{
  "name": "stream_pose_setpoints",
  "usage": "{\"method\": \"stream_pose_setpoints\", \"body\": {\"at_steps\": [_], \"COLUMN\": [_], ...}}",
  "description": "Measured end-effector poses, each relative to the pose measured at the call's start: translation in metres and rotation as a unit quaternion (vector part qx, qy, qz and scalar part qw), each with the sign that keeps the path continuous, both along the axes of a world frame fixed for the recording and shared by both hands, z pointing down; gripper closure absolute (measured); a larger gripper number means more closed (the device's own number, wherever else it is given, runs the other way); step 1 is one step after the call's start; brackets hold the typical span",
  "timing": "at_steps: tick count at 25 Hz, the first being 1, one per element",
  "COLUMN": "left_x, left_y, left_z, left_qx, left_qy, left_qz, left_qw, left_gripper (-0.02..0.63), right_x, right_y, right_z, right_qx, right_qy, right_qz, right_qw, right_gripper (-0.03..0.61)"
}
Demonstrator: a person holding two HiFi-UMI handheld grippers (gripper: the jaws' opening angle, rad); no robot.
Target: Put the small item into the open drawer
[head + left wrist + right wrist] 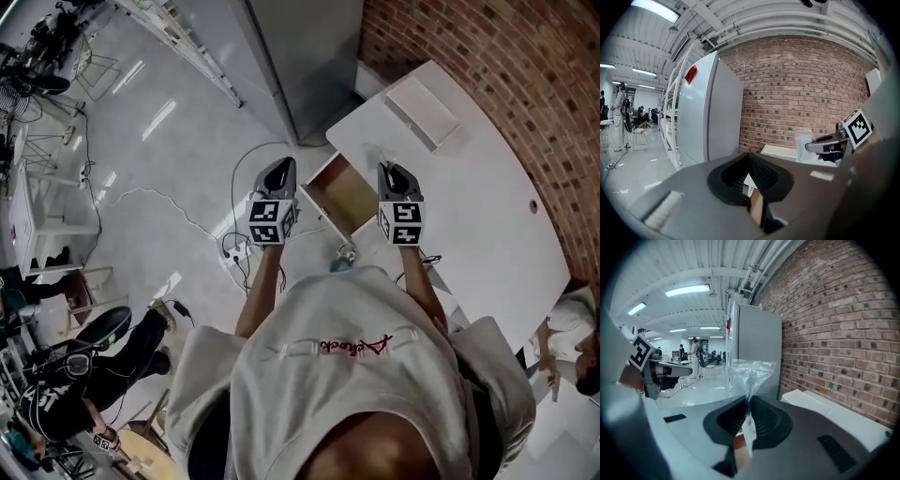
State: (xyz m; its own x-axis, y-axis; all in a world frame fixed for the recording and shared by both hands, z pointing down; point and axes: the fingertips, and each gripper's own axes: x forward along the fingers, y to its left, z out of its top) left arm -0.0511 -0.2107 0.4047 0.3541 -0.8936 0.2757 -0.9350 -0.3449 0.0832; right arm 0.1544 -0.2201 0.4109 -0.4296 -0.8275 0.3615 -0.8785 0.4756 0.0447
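Observation:
My right gripper (747, 401) is shut on a small clear plastic bag (751, 373), which stands up out of the closed jaws. The left gripper view shows that same bag (804, 142) at the tip of the right gripper (833, 144). My left gripper (750, 157) is shut, and nothing shows between its jaws. In the head view both grippers are held up side by side, left (278, 172) and right (395, 172). The open wooden drawer (343, 193) lies below and between them, at the edge of the white table (469, 202).
A white flat box (421, 112) lies on the table's far end. A grey cabinet (302, 52) stands beyond the drawer and a brick wall (525, 66) runs along the right. Cables (234, 246) trail on the floor at left, where a person (84, 366) stands.

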Motion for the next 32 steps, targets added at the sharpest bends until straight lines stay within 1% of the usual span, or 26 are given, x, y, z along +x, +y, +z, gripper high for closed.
{"method": "stream_pose_setpoints", "body": {"at_steps": [4,7,12,17,20,24,29,32], "left_x": [0.011,0.013,0.007,0.005,0.001,-0.004,-0.009,-0.018], "left_y": [-0.02,-0.022,-0.018,-0.03,-0.031,-0.035,-0.038,-0.041], "left_z": [0.008,0.018,0.035,0.055,0.064,0.081,0.105,0.124], "left_qx": [-0.003,-0.009,-0.028,-0.042,-0.053,-0.071,-0.095,-0.11], "left_qy": [-0.002,-0.004,-0.008,-0.009,-0.007,-0.007,-0.011,-0.012], "left_qz": [-0.015,-0.023,-0.026,-0.017,-0.004,0.025,0.069,0.087], "left_qw": [0.9999,0.9997,0.9992,0.9989,0.9985,0.9971,0.993,0.9901], "left_gripper": [0.604,0.604,0.604,0.604,0.604,0.604,0.604,0.604], "right_x": [0.006,0.002,-0.016,-0.023,-0.027,-0.035,-0.048,-0.057], "right_y": [-0.026,-0.03,-0.026,-0.034,-0.034,-0.033,-0.026,-0.022], "right_z": [0.007,0.017,0.032,0.054,0.061,0.073,0.1,0.122], "right_qx": [-0.001,-0.009,-0.03,-0.05,-0.06,-0.07,-0.094,-0.113], "right_qy": [0.001,0.002,0.006,0.01,0.015,0.023,0.031,0.034], "right_qz": [-0.022,-0.04,-0.063,-0.066,-0.057,-0.038,-0.014,0.001], "right_qw": [1.0,0.999,0.998,0.997,0.996,0.997,0.995,0.993], "right_gripper": [0.549,0.549,0.549,0.549,0.549,0.549,0.549,0.549]}}
